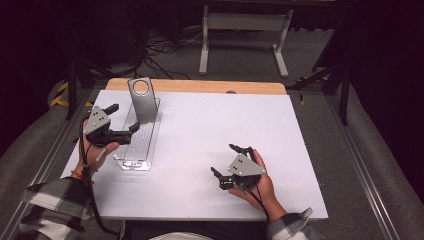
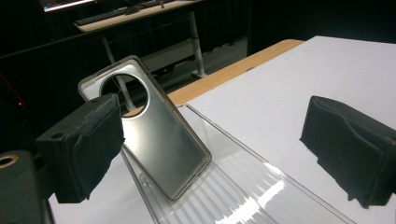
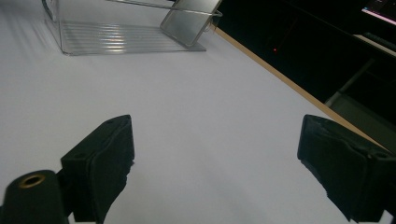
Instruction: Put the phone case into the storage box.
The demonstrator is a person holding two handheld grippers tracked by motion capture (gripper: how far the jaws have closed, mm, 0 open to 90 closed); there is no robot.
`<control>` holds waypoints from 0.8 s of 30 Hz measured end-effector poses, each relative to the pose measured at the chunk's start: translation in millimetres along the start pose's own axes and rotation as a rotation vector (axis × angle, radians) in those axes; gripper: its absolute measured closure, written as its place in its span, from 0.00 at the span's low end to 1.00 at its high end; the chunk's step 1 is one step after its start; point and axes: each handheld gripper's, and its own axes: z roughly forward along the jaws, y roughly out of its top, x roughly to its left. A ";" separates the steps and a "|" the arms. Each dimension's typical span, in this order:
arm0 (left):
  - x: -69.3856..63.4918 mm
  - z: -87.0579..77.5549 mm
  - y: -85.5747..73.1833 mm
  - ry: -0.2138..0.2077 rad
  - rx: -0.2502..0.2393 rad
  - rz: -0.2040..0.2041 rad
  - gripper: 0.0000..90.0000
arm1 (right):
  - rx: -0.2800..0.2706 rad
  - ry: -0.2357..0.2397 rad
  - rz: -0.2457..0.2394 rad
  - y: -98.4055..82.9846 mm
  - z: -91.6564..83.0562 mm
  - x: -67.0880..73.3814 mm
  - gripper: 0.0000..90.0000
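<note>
The white table (image 1: 210, 150) spreads under my hands. On its left side lies a clear ribbed plastic tray (image 1: 137, 142), and a clear phone case (image 1: 141, 102) with a round camera hole stands tilted at the tray's far end. My left gripper (image 1: 124, 120) hovers just beside the case, jaws spread, nothing between them. My right gripper (image 1: 227, 160) rests well apart, released, empty.

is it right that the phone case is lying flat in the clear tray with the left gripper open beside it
Not quite. The phone case is not lying flat: it stands tilted, propped up in the clear tray, as the left gripper view shows. The left gripper is indeed open beside it.
</note>
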 end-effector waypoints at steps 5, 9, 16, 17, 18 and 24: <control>-5.6 -3.1 -0.4 -0.014 0.003 0.011 0.07 | -0.001 0.001 0.000 0.2 -0.3 0.0 0.12; -10.8 -5.9 -1.0 -0.020 -0.002 0.022 0.07 | -0.005 -0.002 -0.004 0.5 -0.8 -0.2 0.12; -17.5 -11.2 -1.8 -0.019 -0.032 0.021 0.07 | -0.001 -0.005 -0.004 0.4 -1.3 -0.8 0.12; -18.1 -11.7 -1.9 -0.015 -0.038 0.024 0.07 | -0.004 -0.005 -0.005 0.7 -1.7 -0.9 0.12; -18.7 -12.0 -2.3 -0.015 -0.042 0.017 0.07 | -0.005 -0.004 -0.007 0.9 -2.0 -1.0 0.12; -22.7 -13.7 -4.3 -0.036 -0.040 0.010 0.06 | -0.003 -0.005 -0.009 0.7 -2.6 -1.7 0.12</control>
